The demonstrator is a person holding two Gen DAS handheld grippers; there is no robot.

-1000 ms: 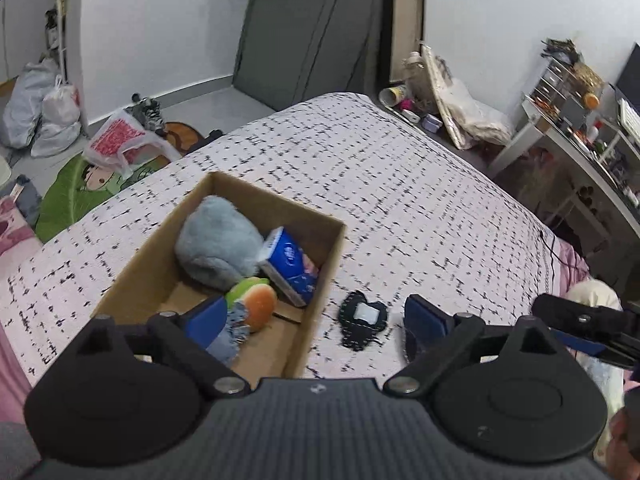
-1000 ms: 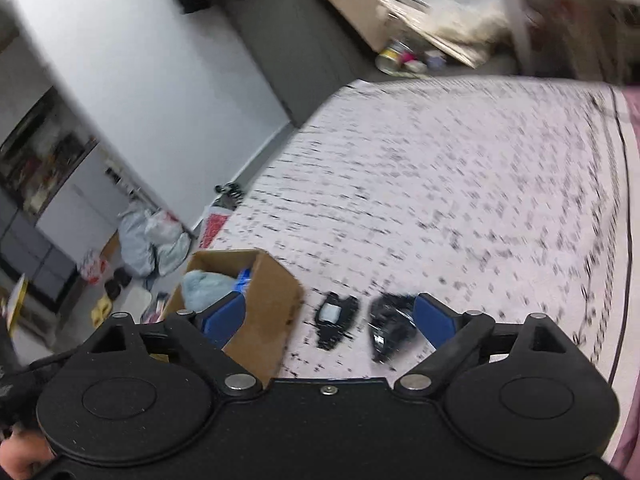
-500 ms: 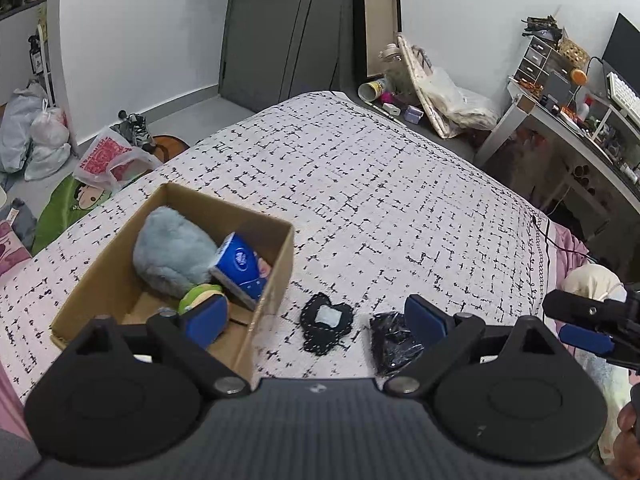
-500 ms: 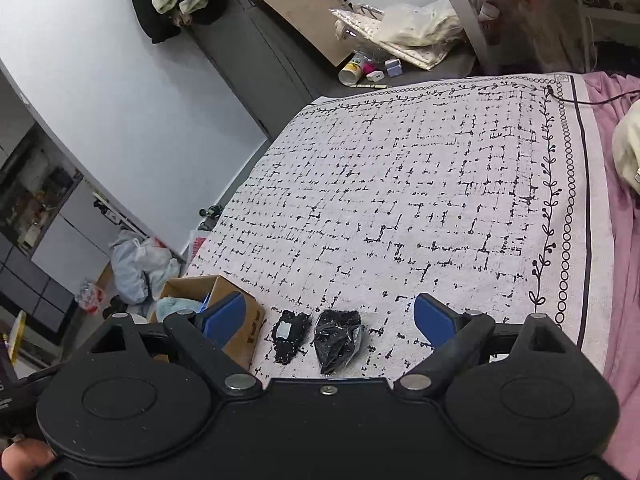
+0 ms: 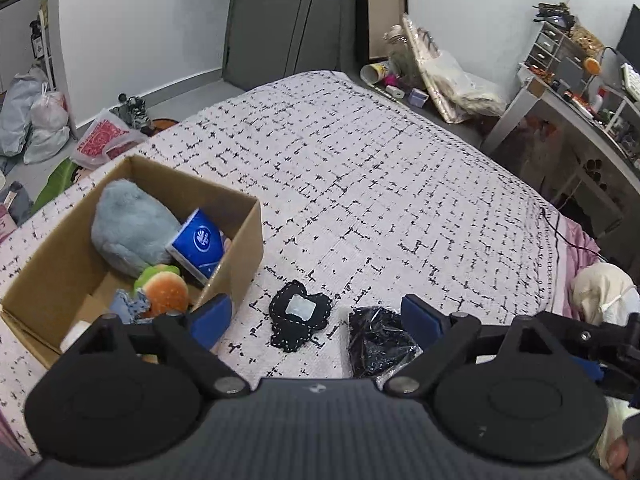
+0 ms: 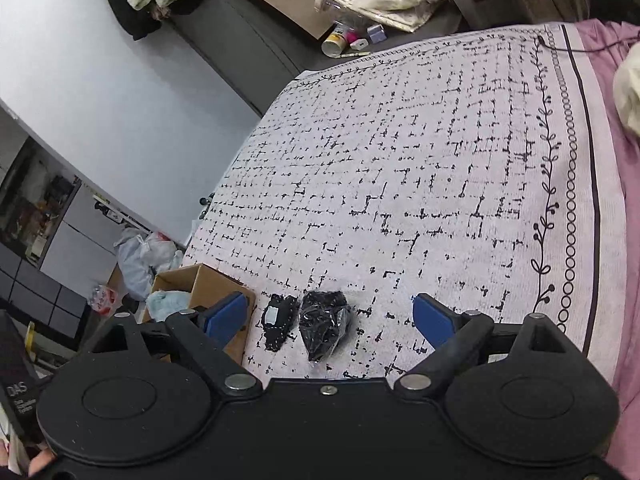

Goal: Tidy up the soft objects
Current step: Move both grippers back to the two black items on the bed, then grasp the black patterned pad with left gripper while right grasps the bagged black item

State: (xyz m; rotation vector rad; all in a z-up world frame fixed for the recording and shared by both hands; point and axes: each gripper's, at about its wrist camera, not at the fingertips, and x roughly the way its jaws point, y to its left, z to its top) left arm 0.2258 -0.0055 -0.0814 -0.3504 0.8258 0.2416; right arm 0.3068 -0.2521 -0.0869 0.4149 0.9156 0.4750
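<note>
An open cardboard box (image 5: 244, 240) on the bed holds a grey plush (image 5: 132, 232), a blue tissue pack (image 5: 198, 242) and a burger plush (image 5: 166, 292). To its right on the cover lie a flat black patch with a white label (image 5: 300, 316) and a crinkly black bag (image 5: 378, 340). My left gripper (image 5: 316, 316) hovers above the patch, its jaws wide but closing, touching nothing. My right gripper (image 6: 330, 317) hovers over the same black bag (image 6: 324, 322) and patch (image 6: 278, 322), its jaws also closing and bare. The box (image 6: 212, 284) shows at its left finger.
The white bed cover with black marks (image 5: 360, 168) stretches ahead, with a pink sheet (image 6: 624, 200) along its right side. A cream soft thing (image 5: 604, 288) and a black cable (image 5: 560, 232) lie at the right edge. Bags (image 5: 36, 120) sit on the floor, a desk (image 5: 580, 108) at right.
My left gripper has shifted right, from over the box to over the black patch. My right gripper has come lower and rolled, and the two black items now lie between its fingers.
</note>
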